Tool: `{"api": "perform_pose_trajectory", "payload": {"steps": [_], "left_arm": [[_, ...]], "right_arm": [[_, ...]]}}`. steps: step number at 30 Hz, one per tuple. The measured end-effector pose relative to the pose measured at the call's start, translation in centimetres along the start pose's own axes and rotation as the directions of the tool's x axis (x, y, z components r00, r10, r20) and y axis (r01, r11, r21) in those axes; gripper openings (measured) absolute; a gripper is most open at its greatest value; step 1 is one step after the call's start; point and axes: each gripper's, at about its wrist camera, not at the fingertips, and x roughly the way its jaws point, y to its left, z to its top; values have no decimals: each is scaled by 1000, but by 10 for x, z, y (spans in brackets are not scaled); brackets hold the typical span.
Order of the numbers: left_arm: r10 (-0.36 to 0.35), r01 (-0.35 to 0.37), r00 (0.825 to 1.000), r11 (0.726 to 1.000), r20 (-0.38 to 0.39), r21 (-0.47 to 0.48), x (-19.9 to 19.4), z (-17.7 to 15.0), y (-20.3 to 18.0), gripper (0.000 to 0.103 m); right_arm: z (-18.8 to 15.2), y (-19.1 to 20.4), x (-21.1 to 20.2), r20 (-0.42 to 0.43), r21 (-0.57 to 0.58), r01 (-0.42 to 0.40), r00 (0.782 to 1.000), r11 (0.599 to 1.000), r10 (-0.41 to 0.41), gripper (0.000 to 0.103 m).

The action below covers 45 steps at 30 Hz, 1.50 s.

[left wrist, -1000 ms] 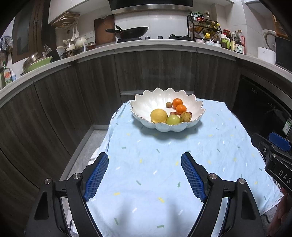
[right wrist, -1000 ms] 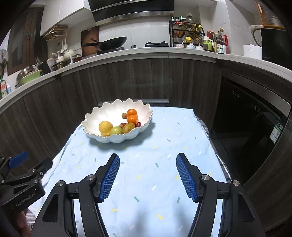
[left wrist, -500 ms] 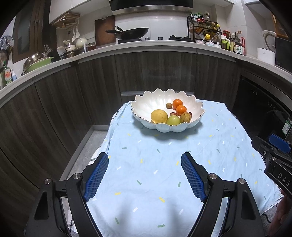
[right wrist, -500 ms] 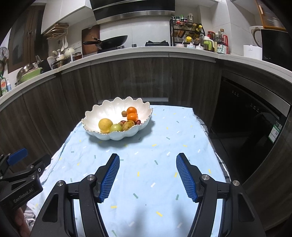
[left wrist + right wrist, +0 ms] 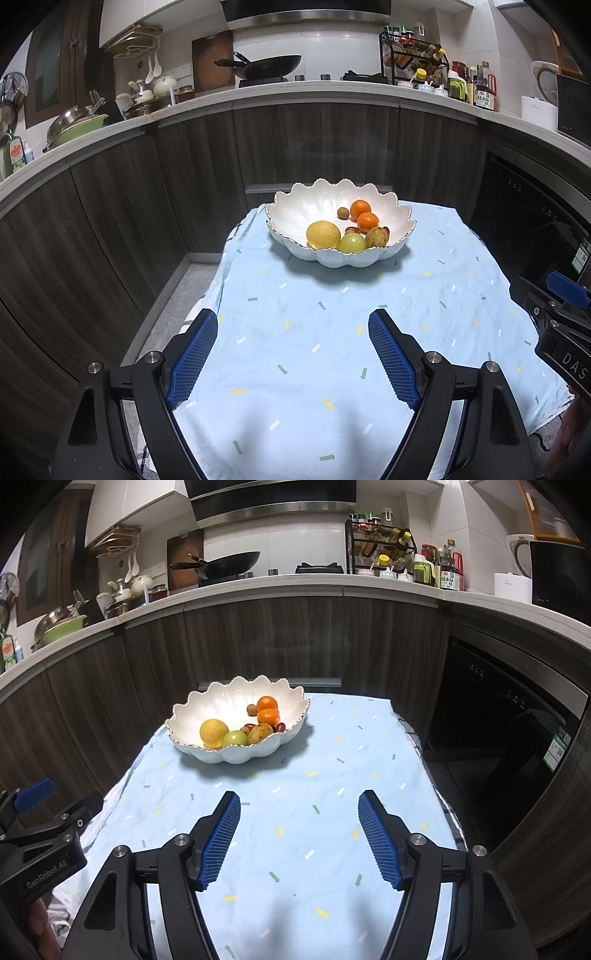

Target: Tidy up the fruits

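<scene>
I log: left gripper and right gripper both spread, empty; white scalloped ceramic bowl holds all fruit.

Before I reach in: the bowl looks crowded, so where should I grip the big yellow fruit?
Take the yellow fruit across its widest part, coming from above. It sits low inside the scalloped white bowl, whose near rim blocks a level approach. Set the fingers front and back, since the green fruit crowds its right side.

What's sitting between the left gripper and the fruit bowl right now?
Nothing but bare blue tablecloth between left gripper and bowl, in the left wrist view.
</scene>
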Motion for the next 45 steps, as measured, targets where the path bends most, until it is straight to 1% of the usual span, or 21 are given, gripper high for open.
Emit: {"api": "perform_pose_trajectory", "payload": {"steps": [2, 3, 4, 9, 25, 29, 45], "left_arm": [[1, -1, 1000, 1000, 2, 1, 0, 0, 0, 84], [2, -2, 1000, 1000, 3, 2, 0, 0, 0, 84], [2, -2, 1000, 1000, 2, 2, 0, 0, 0, 84], [0, 0, 1000, 1000, 4, 1, 0, 0, 0, 89], [-1, 1, 1000, 1000, 7, 1, 0, 0, 0, 89], [-7, 7, 1000, 1000, -6, 0, 2, 0, 0, 89], [-10, 10, 1000, 1000, -19, -2, 4, -2, -1, 89]], "right_arm": [[0, -1, 0, -1, 2, 1, 1000, 1000, -1, 68], [0, -1, 1, -3, 2, 1, 1000, 1000, -1, 69], [0, -1, 1, -3, 2, 2, 1000, 1000, -2, 73], [0, -1, -1, 7, 2, 2, 1000, 1000, -2, 75], [0, -1, -2, 12, 1, 3, 1000, 1000, -3, 76], [0, -1, -2, 12, 2, 3, 1000, 1000, -3, 76], [0, -1, -2, 8, 2, 1, 1000, 1000, -1, 76]]}}
